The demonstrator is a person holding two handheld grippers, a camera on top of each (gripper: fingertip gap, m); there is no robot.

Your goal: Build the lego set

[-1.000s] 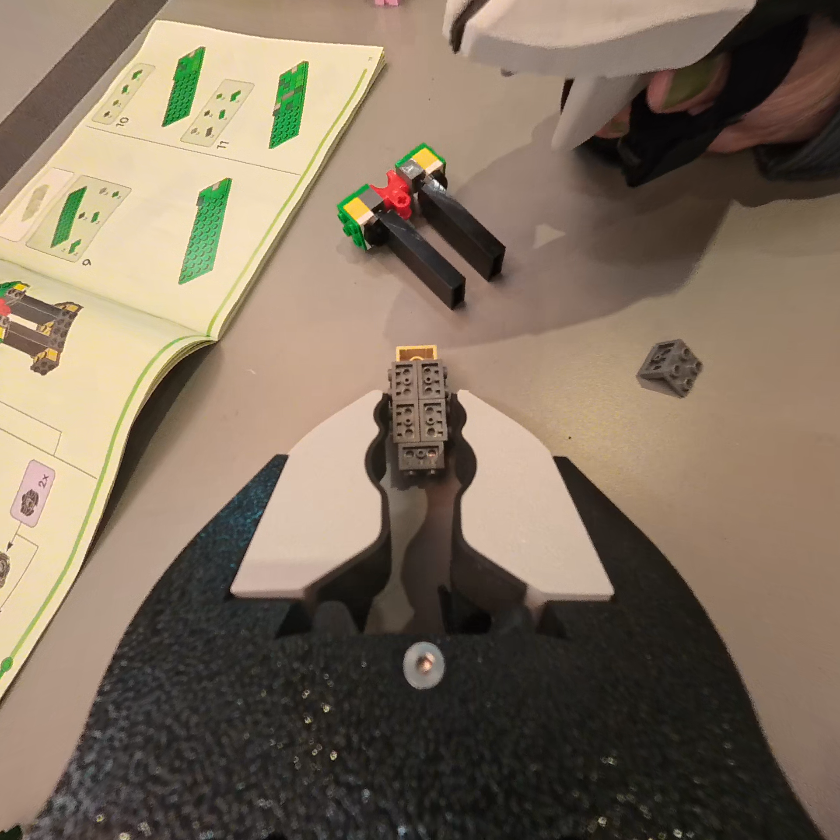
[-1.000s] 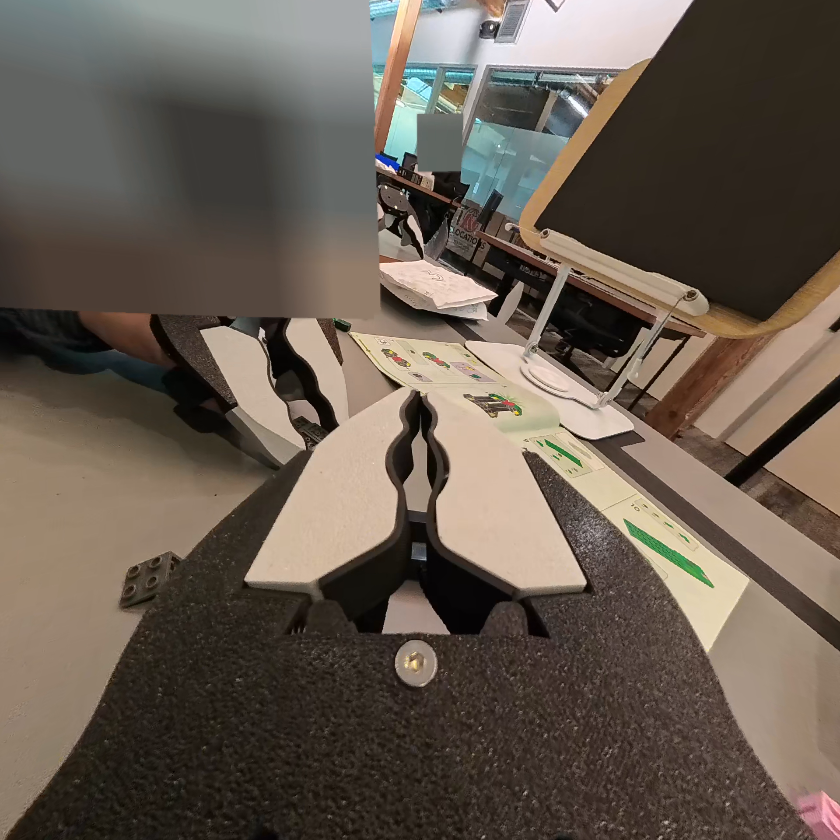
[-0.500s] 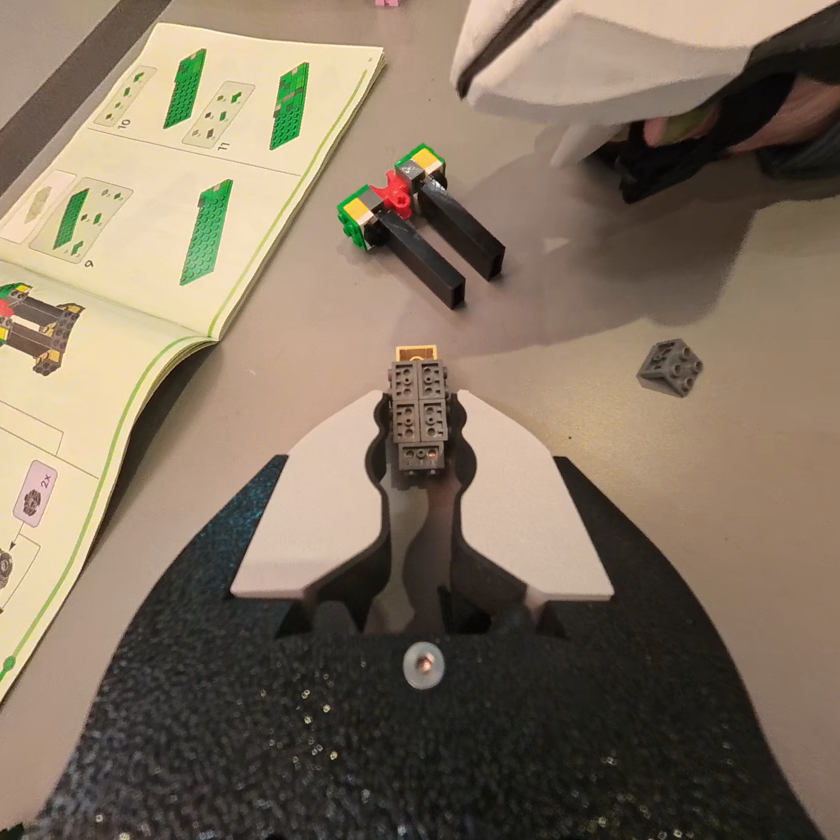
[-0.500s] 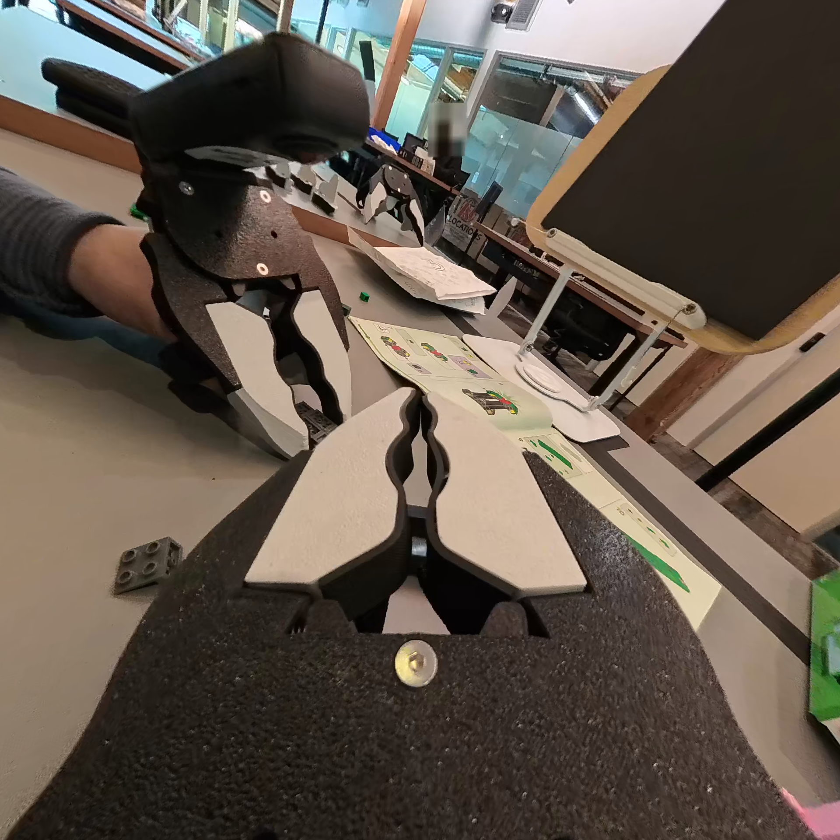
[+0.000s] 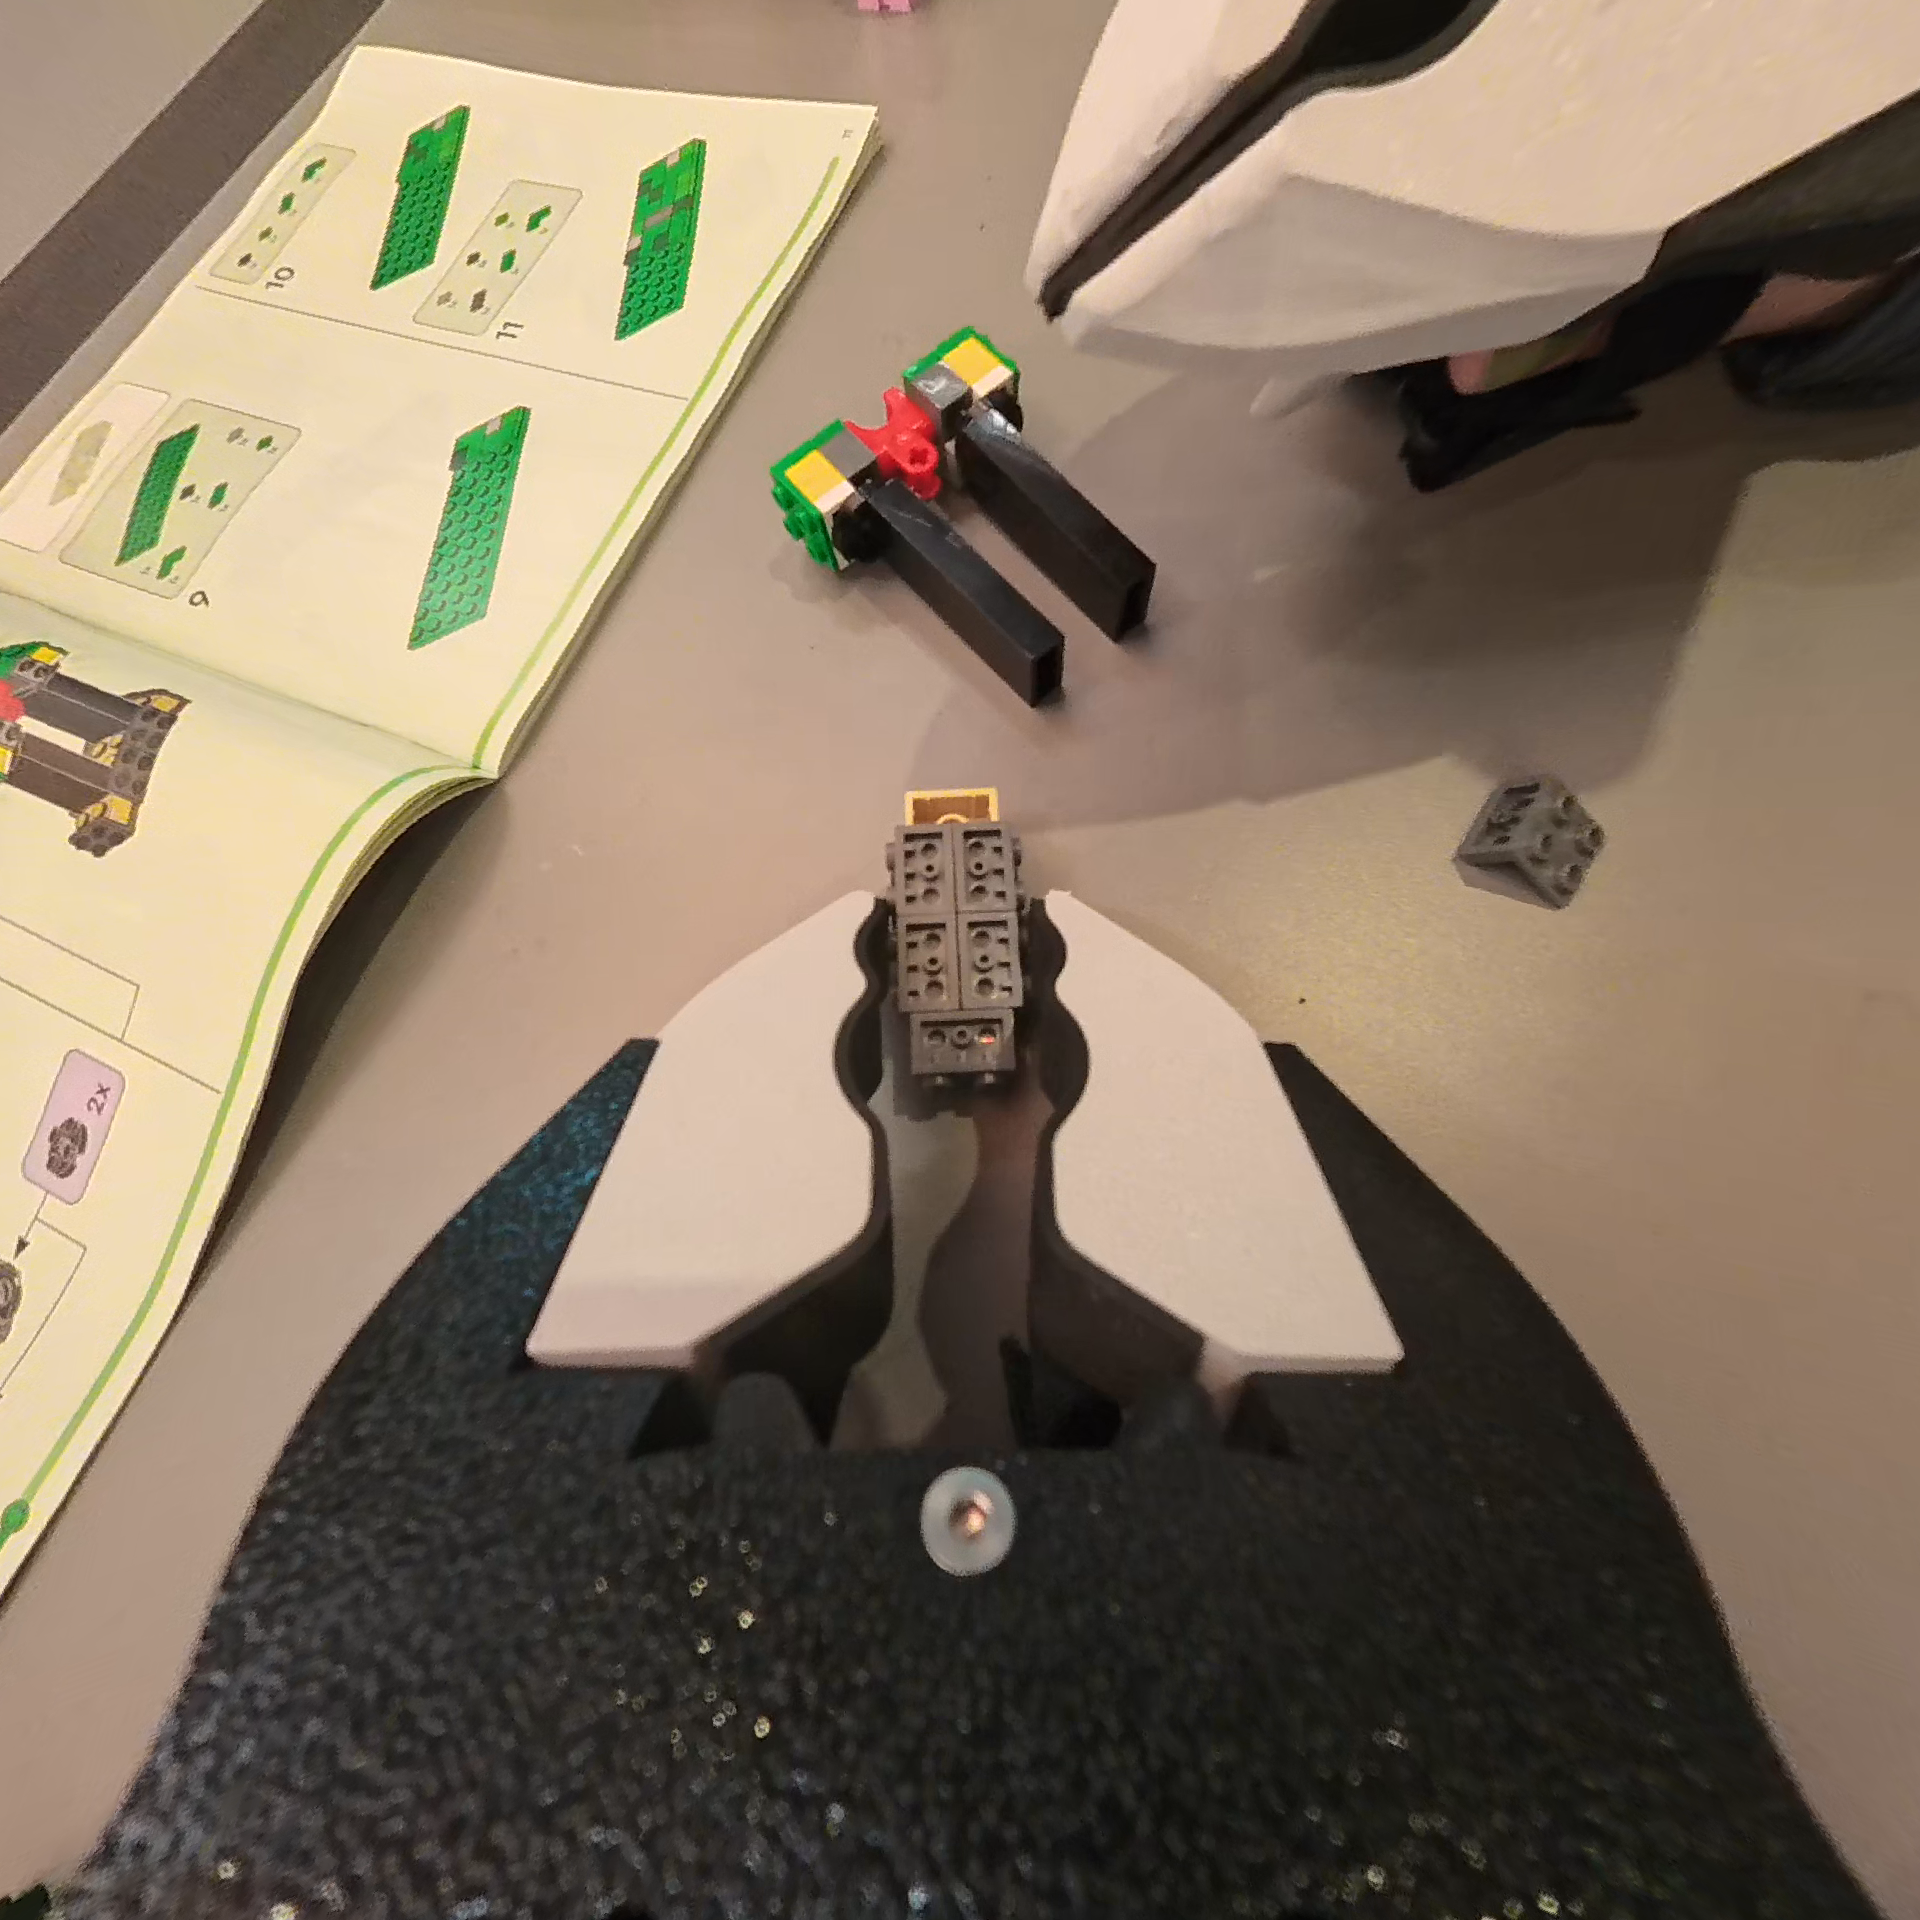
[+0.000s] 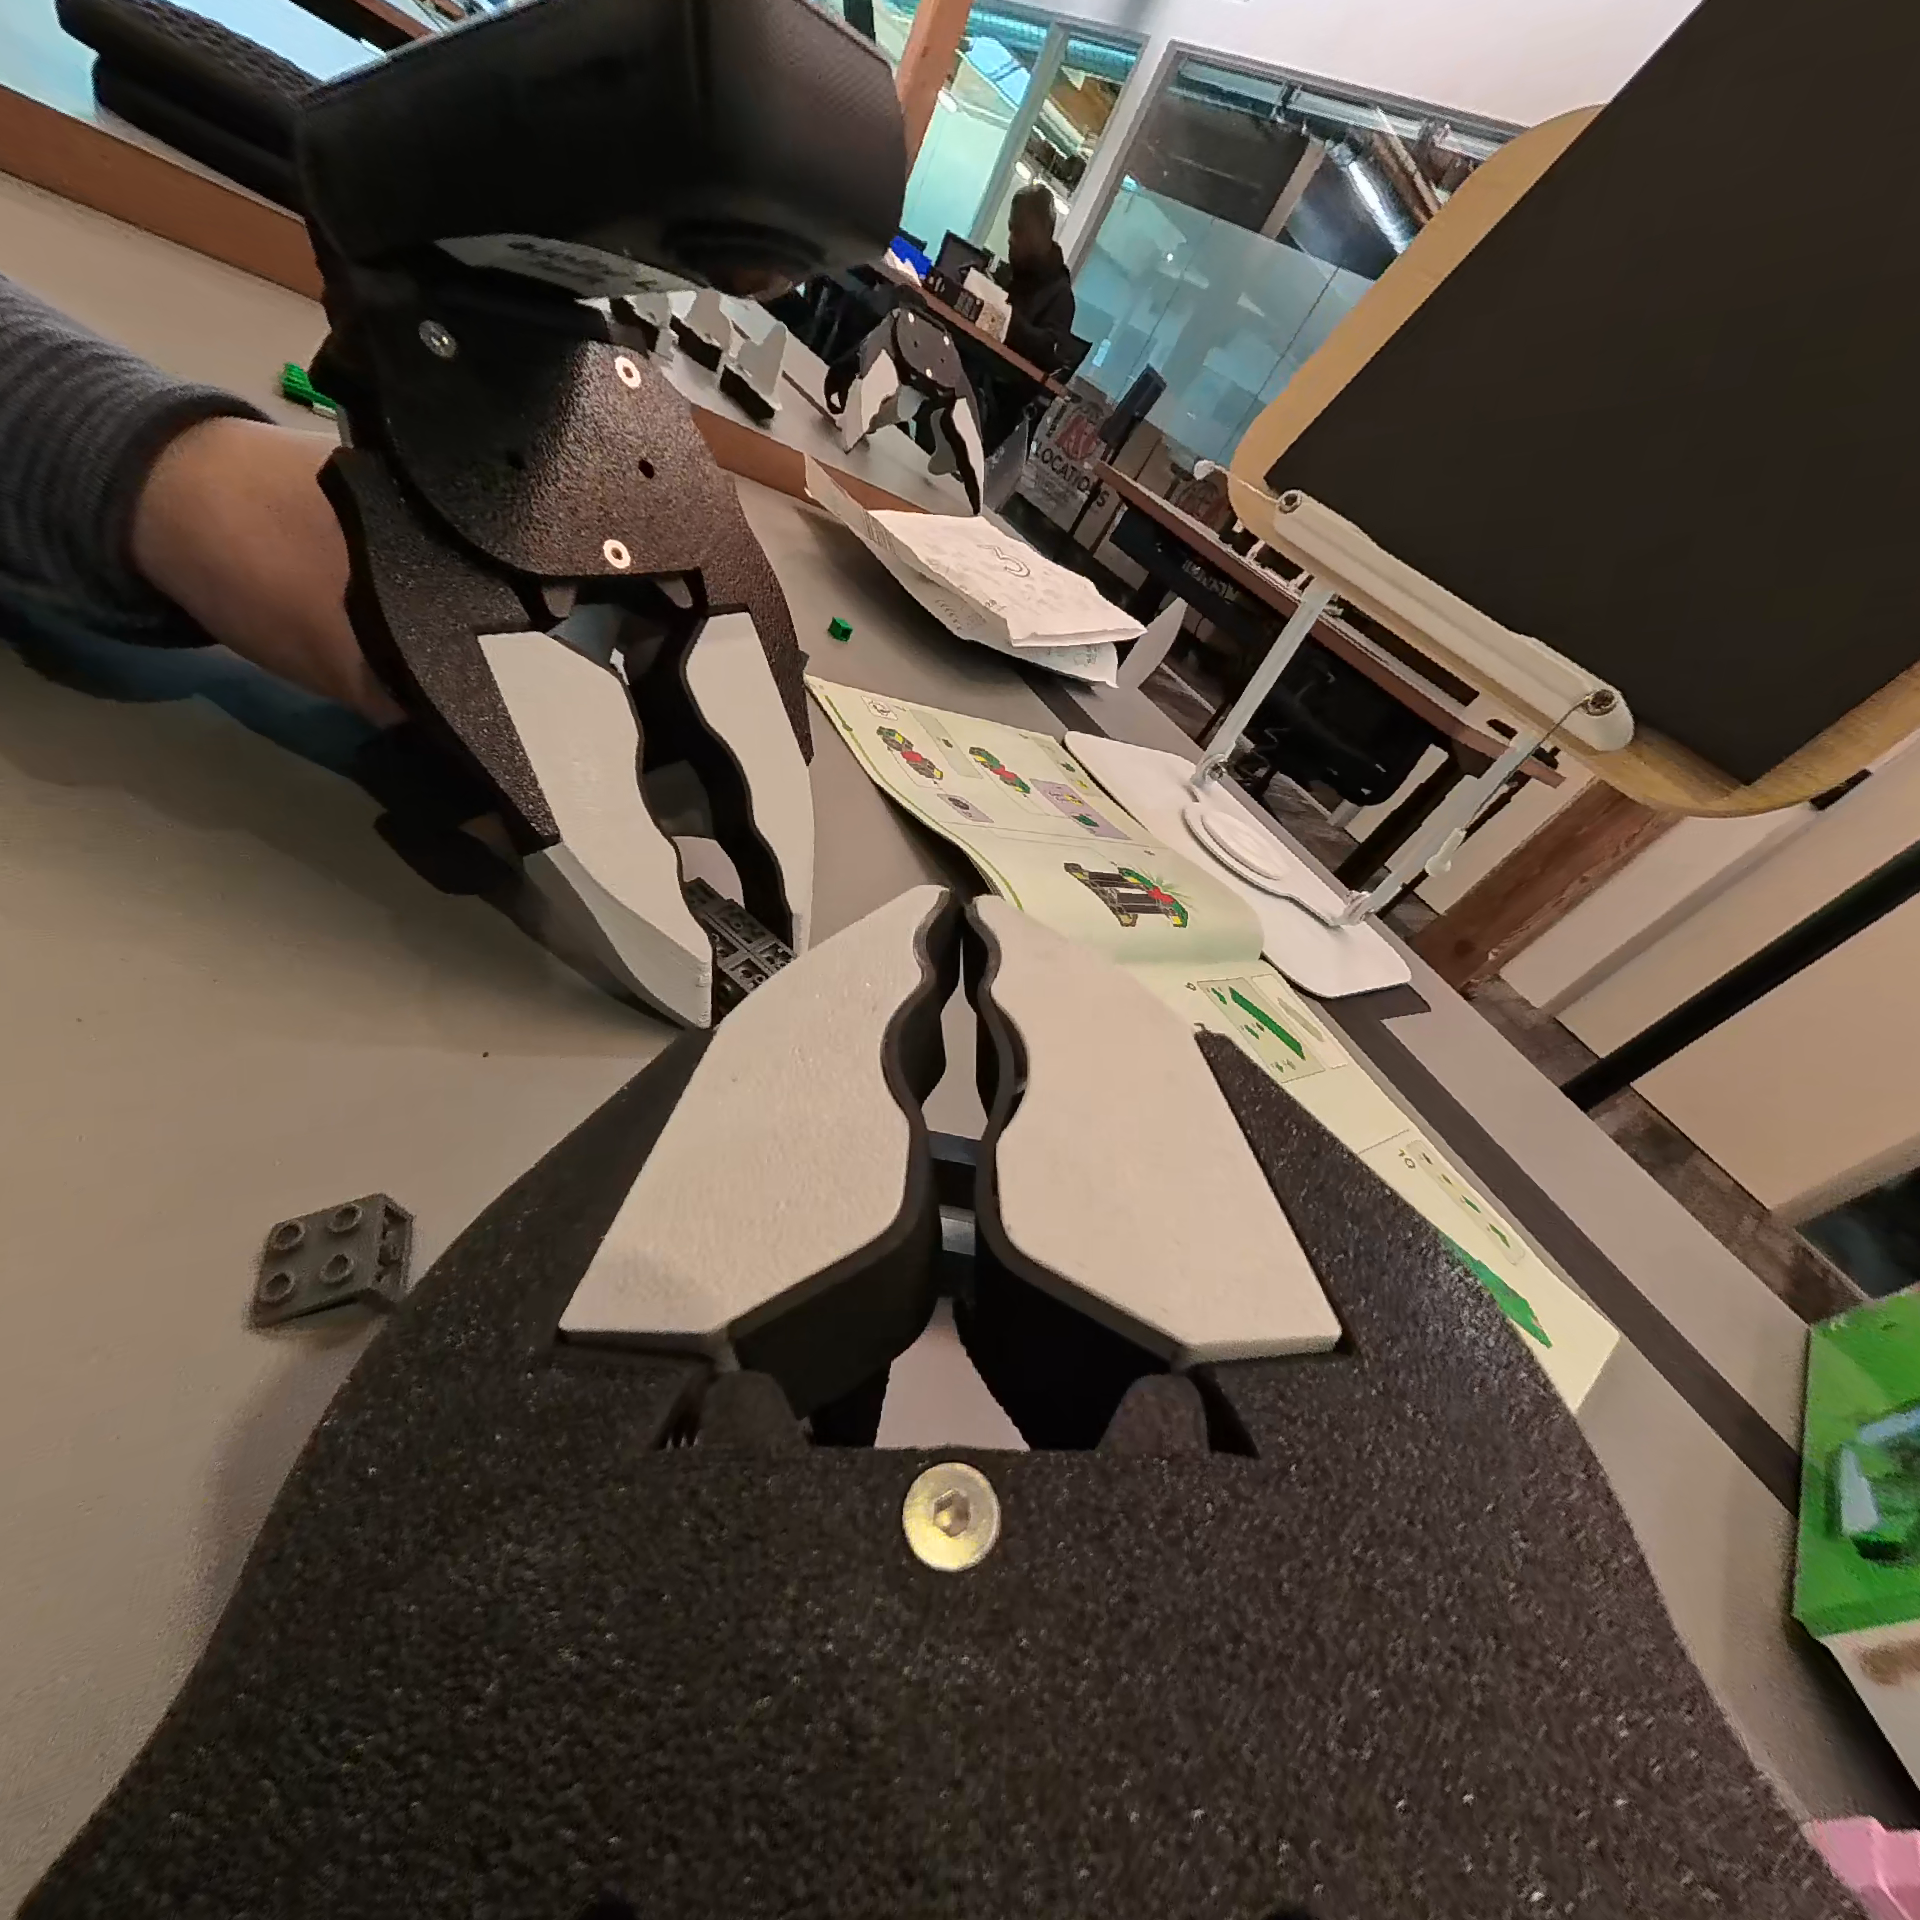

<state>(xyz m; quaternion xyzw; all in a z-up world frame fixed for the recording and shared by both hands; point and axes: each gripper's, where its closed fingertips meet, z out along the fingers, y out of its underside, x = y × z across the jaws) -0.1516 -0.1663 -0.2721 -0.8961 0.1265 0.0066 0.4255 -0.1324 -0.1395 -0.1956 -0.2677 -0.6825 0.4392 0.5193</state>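
My left gripper point(image 5: 961, 906) is shut on a dark grey brick assembly point(image 5: 961, 935) with a tan piece at its far end, held low over the table. It also shows in the right wrist view point(image 6: 727, 935), with the assembly point(image 6: 743, 951) between its tips. A build with two black pillars and green, yellow and red bricks point(image 5: 935, 499) lies ahead of it. My right gripper point(image 6: 956, 906) is shut with nothing held. In the left wrist view it point(image 5: 1455, 177) hovers just right of and above the black-pillar build. A loose grey bracket point(image 5: 1532, 842) point(image 6: 332, 1257) lies to the right.
The open instruction booklet point(image 5: 416, 416) point(image 6: 1039, 821) lies on the left of the grey table. A green plate point(image 6: 1860, 1475) and a pink piece point(image 6: 1870, 1870) lie at the right edge. A white stand base point(image 6: 1278, 883) and a paper bag point(image 6: 987, 582) lie farther off. Between my left fingertips and the loose grey bracket point(image 5: 1532, 842) there is roughly 8 centimeters.
My right gripper has come closer and lower toward the black-pillar build, still shut. My left gripper and its grey assembly have not moved.
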